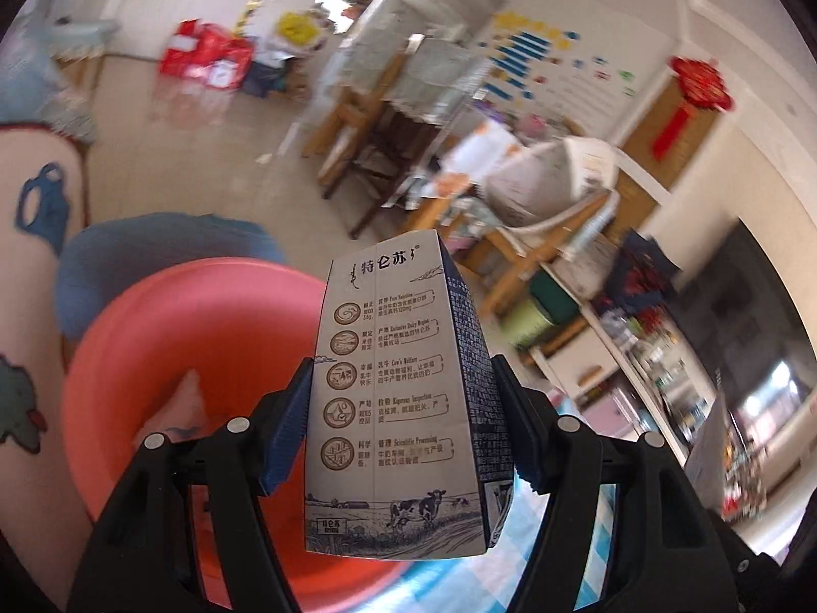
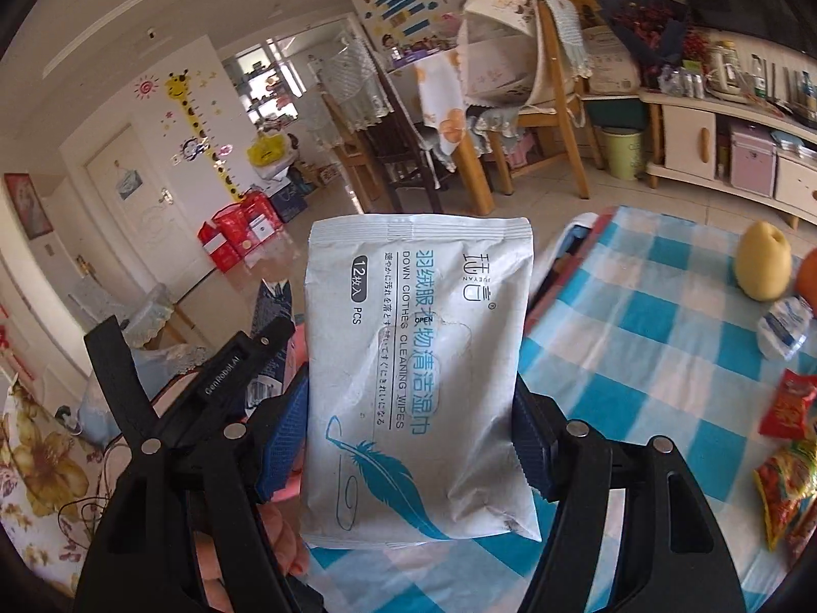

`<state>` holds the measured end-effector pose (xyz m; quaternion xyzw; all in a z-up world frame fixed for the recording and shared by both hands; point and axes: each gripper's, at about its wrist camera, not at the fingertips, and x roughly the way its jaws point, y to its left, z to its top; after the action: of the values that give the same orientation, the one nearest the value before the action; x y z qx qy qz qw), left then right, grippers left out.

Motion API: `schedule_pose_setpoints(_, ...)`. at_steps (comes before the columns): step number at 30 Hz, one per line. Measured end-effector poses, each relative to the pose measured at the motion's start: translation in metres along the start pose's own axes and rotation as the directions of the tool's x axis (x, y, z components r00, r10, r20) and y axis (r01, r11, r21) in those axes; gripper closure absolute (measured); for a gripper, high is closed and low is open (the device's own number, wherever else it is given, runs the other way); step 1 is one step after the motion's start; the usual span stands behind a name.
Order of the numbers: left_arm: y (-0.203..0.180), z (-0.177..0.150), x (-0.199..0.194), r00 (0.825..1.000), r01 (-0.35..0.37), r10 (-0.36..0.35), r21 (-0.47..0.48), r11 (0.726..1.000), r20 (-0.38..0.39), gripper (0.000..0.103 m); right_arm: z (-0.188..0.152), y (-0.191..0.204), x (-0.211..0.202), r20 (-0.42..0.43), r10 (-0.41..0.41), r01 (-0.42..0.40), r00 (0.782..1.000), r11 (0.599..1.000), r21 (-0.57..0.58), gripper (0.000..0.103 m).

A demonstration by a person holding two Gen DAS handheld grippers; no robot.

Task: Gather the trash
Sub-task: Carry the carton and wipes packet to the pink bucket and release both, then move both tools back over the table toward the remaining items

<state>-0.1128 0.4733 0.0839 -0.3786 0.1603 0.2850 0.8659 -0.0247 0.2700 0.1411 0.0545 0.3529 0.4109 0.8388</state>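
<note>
Jaws, left: the left gripper [image 1: 403, 424] is clamped on a milk carton [image 1: 403, 398], blue ribbed pads pressing its two narrow sides at mid-height.
Jaws, right: the right gripper [image 2: 411, 439] is clamped on a wipes packet [image 2: 416, 383], blue pads pinching its long edges in the lower centre of the frame.
Pose, left: black fingers rise from the bottom edge and angle downward; the carton stands upright between them, slightly turned so one dark blue side shows.
Pose, right: fingers also enter from the bottom edge, tilted down; the left gripper's black body shows at lower left of this view, just beside the packet.
Carton: stiff printed cardboard, tall and box-shaped, pale face with brown round icons and a drawn cow near its base.
Packet: soft, flat, matte grey pouch with crimped top seal, a teal feather print and a rounded "OPEN" flap outline; faintly creased.
Basin [image 1: 194, 357]: smooth coral-pink plastic, round, filling the lower left of the left view, behind and below the carton.
Tablecloth [image 2: 638, 337]: blue-and-white checked cloth, lower right of the right view.
On the cloth: a yellow pear [image 2: 763, 268], a crumpled white wrapper [image 2: 784, 327] and glossy red snack bags [image 2: 786, 444] at the right edge.
Farther: wooden chairs [image 2: 556, 117] with cloth covers, blurred in the left view.
</note>
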Motion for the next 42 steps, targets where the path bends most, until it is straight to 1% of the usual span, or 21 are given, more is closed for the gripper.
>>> schedule_pose_setpoints(3,0.025,0.012,0.005,0.998,-0.063,0.063,-0.077,0.995,-0.01,0.035,0.009,0.027,0.03,-0.026,0.033,-0.035,0.999,0.998,-0.046,0.033)
schedule_pose_setpoints(7,0.049,0.024,0.009,0.994,-0.11,0.108,-0.135,0.985,-0.026,0.035,0.016,0.049,0.069,-0.078,0.058,-0.065,0.995,0.994,-0.087,0.033)
schedule_pose_setpoints(13,0.057,0.033,0.014,0.993,-0.114,0.111,-0.133,0.985,-0.025,0.036,0.017,0.067,0.111,-0.149,0.074,-0.095,0.986,0.986,-0.14,0.032)
schedule_pose_setpoints(14,0.058,0.034,0.015,0.992,-0.128,0.125,-0.134,0.983,-0.024,0.035,0.017,0.069,0.115,-0.158,0.081,-0.104,0.984,0.984,-0.146,0.031)
schedule_pose_setpoints(16,0.059,0.034,0.016,0.991,-0.134,0.132,-0.138,0.981,-0.019,0.035,0.019,0.068,0.123,-0.168,0.087,-0.11,0.982,0.985,-0.132,0.023)
schedule_pose_setpoints(18,0.057,0.035,0.016,0.992,-0.126,0.124,-0.127,0.984,-0.022,0.035,0.019,0.061,0.126,-0.177,0.114,-0.132,0.978,0.987,-0.093,0.023)
schedule_pose_setpoints(20,0.054,0.034,0.017,0.992,-0.126,0.124,-0.109,0.986,-0.029,0.033,0.02,0.053,0.128,-0.176,0.123,-0.136,0.977,0.989,-0.064,0.023)
schedule_pose_setpoints(22,0.053,0.032,0.016,0.992,-0.121,0.119,-0.106,0.987,-0.03,0.032,0.019,0.048,0.126,-0.171,0.135,-0.145,0.976,0.988,-0.046,0.023)
schedule_pose_setpoints(23,0.051,0.031,0.015,0.992,-0.122,0.12,-0.106,0.987,-0.029,0.029,0.019,0.045,0.125,-0.169,0.144,-0.151,0.975,0.988,-0.033,0.023)
schedule_pose_setpoints(25,0.05,0.031,0.015,0.993,-0.119,0.118,-0.104,0.987,-0.024,0.026,0.018,0.042,0.12,-0.158,0.141,-0.146,0.977,0.989,-0.023,0.023)
schedule_pose_setpoints(27,0.048,0.03,0.015,0.993,-0.117,0.116,-0.099,0.988,-0.021,0.022,0.017,0.04,0.114,-0.14,0.13,-0.136,0.982,0.99,-0.031,0.022)
schedule_pose_setpoints(29,0.045,0.028,0.014,0.993,-0.117,0.116,-0.097,0.988,-0.017,0.021,0.015,0.039,0.105,-0.121,0.106,-0.111,0.987,0.993,-0.041,0.019)
schedule_pose_setpoints(31,0.038,0.026,0.014,0.993,-0.114,0.114,-0.071,0.991,-0.006,0.021,0.012,0.036,0.094,-0.102,0.079,-0.084,0.992,0.995,-0.046,0.014)
schedule_pose_setpoints(32,0.034,0.024,0.014,0.994,-0.11,0.11,-0.057,0.992,0.0,0.021,0.011,0.033,0.088,-0.091,0.066,-0.071,0.994,0.996,-0.045,0.014)
schedule_pose_setpoints(35,0.016,0.018,0.012,0.997,-0.076,0.076,0.018,0.997,0.025,0.019,0.007,0.021,0.069,-0.06,0.032,-0.034,0.998,0.999,-0.028,0.014)
schedule_pose_setpoints(38,-0.002,0.009,0.008,0.998,-0.033,0.026,0.105,0.994,0.061,0.016,0.0,0.007,0.048,-0.024,-0.014,0.014,1.0,1.0,-0.012,0.013)
schedule_pose_setpoints(42,-0.019,-0.002,0.002,0.995,0.041,-0.056,0.167,0.985,0.086,0.015,-0.016,-0.014,0.019,0.009,-0.101,0.101,0.995,0.995,-0.007,0.013)
